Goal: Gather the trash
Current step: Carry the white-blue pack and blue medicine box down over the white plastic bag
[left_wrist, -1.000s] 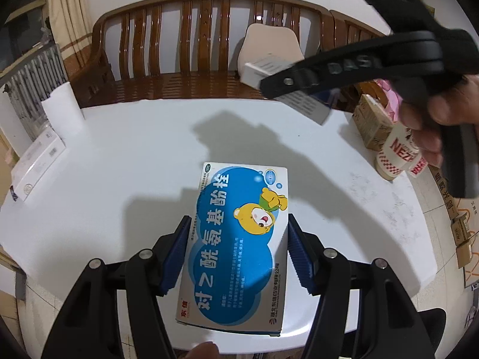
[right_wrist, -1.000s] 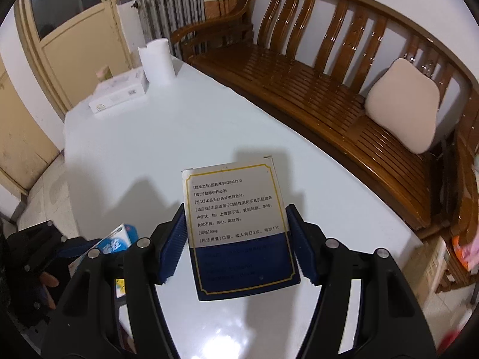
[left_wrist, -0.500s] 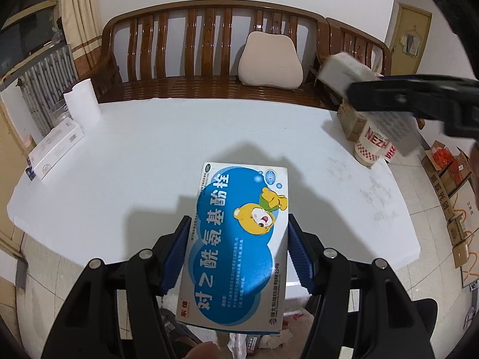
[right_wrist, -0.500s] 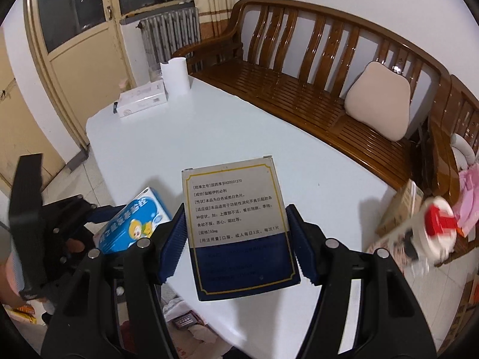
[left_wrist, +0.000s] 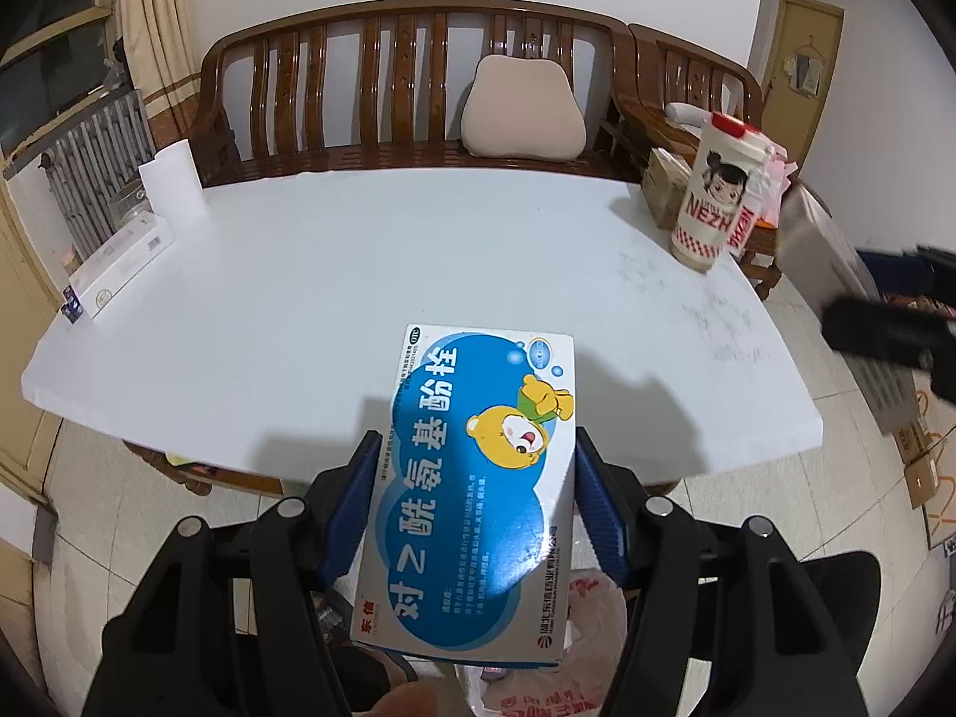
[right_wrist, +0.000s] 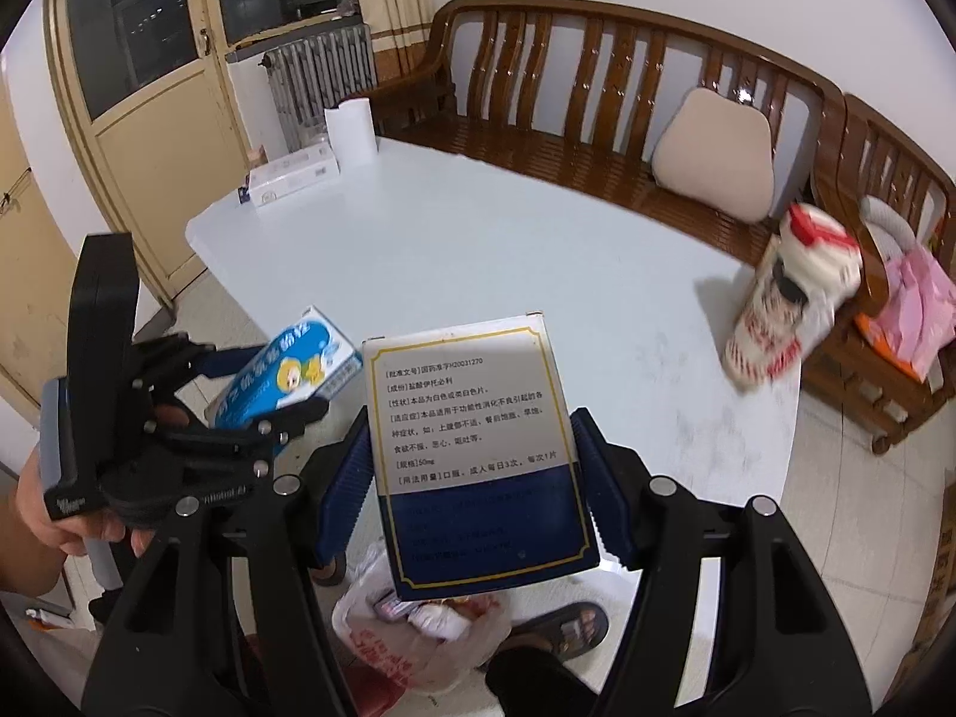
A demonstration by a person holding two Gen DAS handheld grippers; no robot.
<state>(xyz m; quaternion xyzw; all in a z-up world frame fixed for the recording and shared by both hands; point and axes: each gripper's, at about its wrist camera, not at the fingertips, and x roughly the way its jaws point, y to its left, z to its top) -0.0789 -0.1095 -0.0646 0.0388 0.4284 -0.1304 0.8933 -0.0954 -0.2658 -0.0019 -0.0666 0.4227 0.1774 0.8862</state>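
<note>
So both claws are clamped on medicine boxes, the left claw [left_wrist: 472,496] on the blue box [left_wrist: 472,490] and the right claw [right_wrist: 472,478] on the white-and-navy box [right_wrist: 478,454], carrying them off the bench [left_wrist: 358,275], and next I'd guess is lining up over the plastic bag [right_wrist: 418,639] at the bottom of the frame and letting go.

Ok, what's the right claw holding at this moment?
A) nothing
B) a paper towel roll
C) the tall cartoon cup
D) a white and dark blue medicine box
D: the right claw has its blue pads pressed on both sides of the white and dark blue medicine box, held over the plastic bag on the floor.
</note>
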